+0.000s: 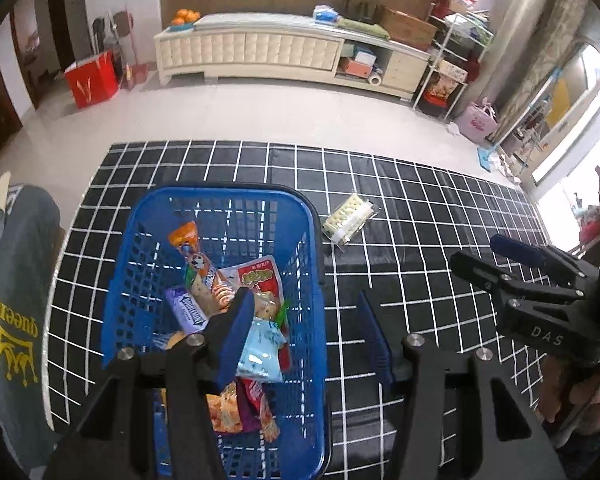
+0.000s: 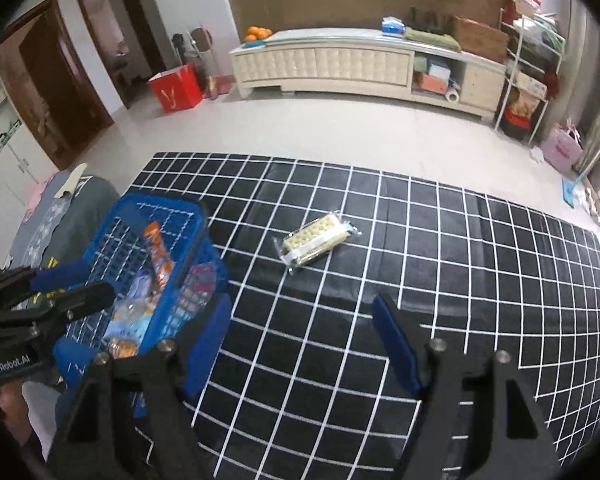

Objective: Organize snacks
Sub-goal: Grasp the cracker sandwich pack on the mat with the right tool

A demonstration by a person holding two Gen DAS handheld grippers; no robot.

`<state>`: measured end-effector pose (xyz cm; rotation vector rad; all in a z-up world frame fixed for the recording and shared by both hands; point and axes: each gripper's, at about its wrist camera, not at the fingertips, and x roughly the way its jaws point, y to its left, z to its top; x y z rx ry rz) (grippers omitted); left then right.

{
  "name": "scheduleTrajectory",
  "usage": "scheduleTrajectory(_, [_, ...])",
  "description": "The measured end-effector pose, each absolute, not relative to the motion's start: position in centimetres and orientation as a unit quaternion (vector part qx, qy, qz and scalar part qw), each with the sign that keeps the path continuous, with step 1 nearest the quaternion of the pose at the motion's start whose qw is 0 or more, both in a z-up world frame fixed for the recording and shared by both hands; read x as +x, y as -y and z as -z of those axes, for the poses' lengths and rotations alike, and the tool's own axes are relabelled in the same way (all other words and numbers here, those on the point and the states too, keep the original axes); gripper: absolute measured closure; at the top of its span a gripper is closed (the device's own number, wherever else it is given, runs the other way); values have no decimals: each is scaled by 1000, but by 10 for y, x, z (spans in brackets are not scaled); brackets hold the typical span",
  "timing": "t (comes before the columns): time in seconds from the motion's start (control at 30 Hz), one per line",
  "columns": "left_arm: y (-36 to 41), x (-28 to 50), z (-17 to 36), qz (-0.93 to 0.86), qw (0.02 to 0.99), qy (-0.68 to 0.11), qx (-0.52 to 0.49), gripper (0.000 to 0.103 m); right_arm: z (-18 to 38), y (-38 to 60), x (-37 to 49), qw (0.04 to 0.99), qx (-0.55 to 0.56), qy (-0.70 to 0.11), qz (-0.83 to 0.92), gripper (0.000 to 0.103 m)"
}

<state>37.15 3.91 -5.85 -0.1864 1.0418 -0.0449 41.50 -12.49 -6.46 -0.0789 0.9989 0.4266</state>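
Cracker pack (image 2: 315, 237) lies alone mid-cloth, near the table's (image 2: 460, 280) far edge, just beside the blue basket (image 1: 316, 320). Right gripper (image 2: 300, 336) released, empty; left gripper (image 1: 308, 332) also empty. Approach the pack across its narrow width, clamp gently.

Table (image 2: 460, 280): open grid cloth on all sides of the cracker packet (image 2: 315, 239). Blue basket (image 2: 168, 280) of snacks blocks the left edge; nothing else is found standing.
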Motion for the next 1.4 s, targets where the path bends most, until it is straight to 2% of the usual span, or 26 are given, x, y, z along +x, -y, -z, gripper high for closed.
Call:
scheduleTrajectory(0.47, [-66,412,65,-24,864,-496,-88,52,105,98,484,828,40,-533,-171,26])
scheduleTrajectory(0.9, [-64,477,65,9,857,-511,-64,52,135,95,531,798,97,-579,-136,26])
scheduleTrajectory(1.4, [-52,549,109,19,833,-553,-11,52,185,87,572,757,141,-632,-80,26])
